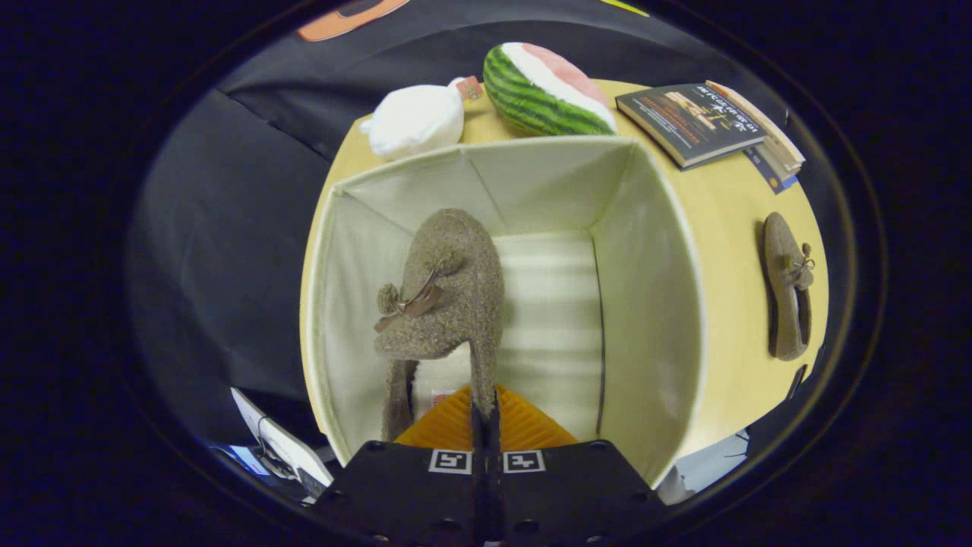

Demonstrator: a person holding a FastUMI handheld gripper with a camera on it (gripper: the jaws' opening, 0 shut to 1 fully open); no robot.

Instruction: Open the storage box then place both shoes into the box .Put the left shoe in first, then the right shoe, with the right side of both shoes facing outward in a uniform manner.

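A cream fabric storage box (653,304) stands open on the yellow table (744,228). My gripper (486,414) is above the box's mouth, shut on the side wall of a brown fuzzy shoe (448,292) with a small bow. The shoe hangs toe-forward inside the box, over its left half, with the box floor showing pale beyond it. The second brown shoe (788,292) lies on the table to the right of the box, apart from it.
Beyond the box sit a plush watermelon slice (547,91) and a white plush toy (418,120). A stack of books (706,121) lies at the far right of the table. Papers or a device (277,448) lie below the table's left edge.
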